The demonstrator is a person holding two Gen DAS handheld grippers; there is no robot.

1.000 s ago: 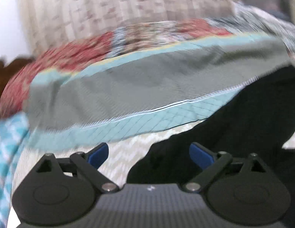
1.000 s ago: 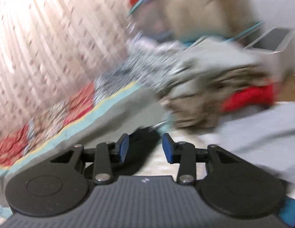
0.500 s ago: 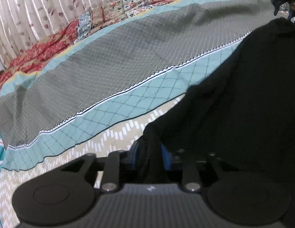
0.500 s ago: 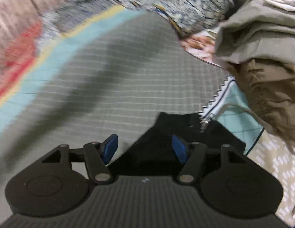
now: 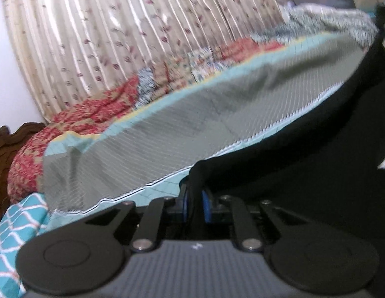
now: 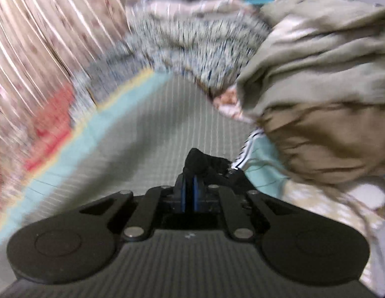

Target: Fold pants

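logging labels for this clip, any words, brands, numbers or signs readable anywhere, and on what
None can be read.
Small pale mark on the left claw body: too small to read.
Same mark on the right claw body: too small, blurred.
Black pants and bedspread: no text visible.

A grey quilted bedspread (image 5: 182, 121) with a teal border covers the bed — beyond it lies a red patterned blanket (image 5: 93, 109). A pleated floral curtain (image 5: 123, 37) hangs behind. At the right sits a heap of beige and brown clothes (image 6: 316, 94) — beside it, a speckled blanket (image 6: 192, 47)
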